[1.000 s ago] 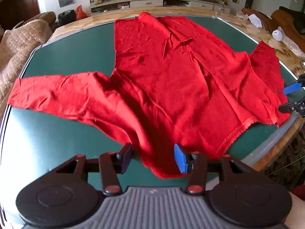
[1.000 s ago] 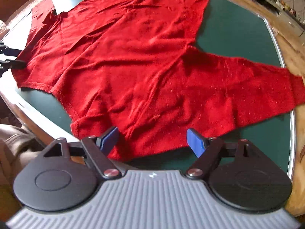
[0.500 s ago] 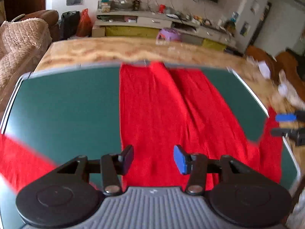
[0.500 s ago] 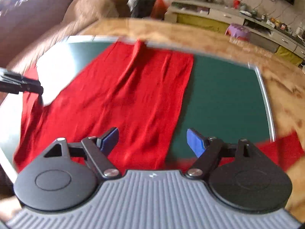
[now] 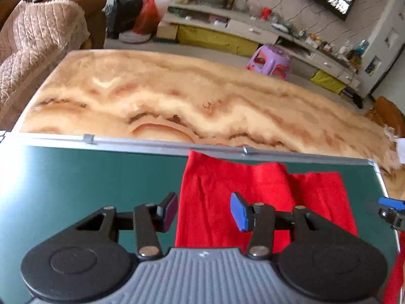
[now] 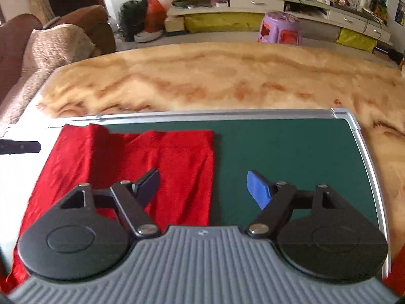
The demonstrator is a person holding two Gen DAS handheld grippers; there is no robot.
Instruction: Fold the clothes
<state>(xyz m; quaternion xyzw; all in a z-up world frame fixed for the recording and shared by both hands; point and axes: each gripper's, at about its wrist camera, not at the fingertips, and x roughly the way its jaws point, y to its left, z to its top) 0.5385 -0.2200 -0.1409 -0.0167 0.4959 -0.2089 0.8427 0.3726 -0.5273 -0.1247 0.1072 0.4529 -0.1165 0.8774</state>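
both claws spread over the red garment, nothing gripped

i had the left gripper (image 5: 203, 211) held above the green board (image 5: 88, 177), jaws spread wide, nothing between them. its left pad sat over bare green right at the garment's left edge, its blue pad over the red cloth. i had the right gripper (image 6: 203, 187) also spread wide and empty, dark pad over the cloth, blue pad over bare green.

the red garment (image 5: 253, 190) lay flat on the green board, its far end touching the board's far metal rim; one corner of it lapped onto that rim in the left wrist view. in the right wrist view the red garment (image 6: 164, 162) covered the left part of the green board (image 6: 291, 147), straight right edge running toward me, the right part of the board bare up to the far right corner. cloth showed soft creases running lengthwise. a bit more red showed at the lower right edge of both views, couldn't tell which part of the garment.

the right gripper's tips (image 5: 391, 210) showed at the right edge of the left wrist view, just beside the board's right rim. a dark fingertip of the left gripper (image 6: 20, 147) showed at the left edge of the right wrist view.

the board sat on a marbled tan desk (image 6: 215, 76). past the desk's far edge: purple stool (image 6: 279, 29), low cabinet (image 6: 253, 2), sofa with a beige throw (image 5: 38, 45).
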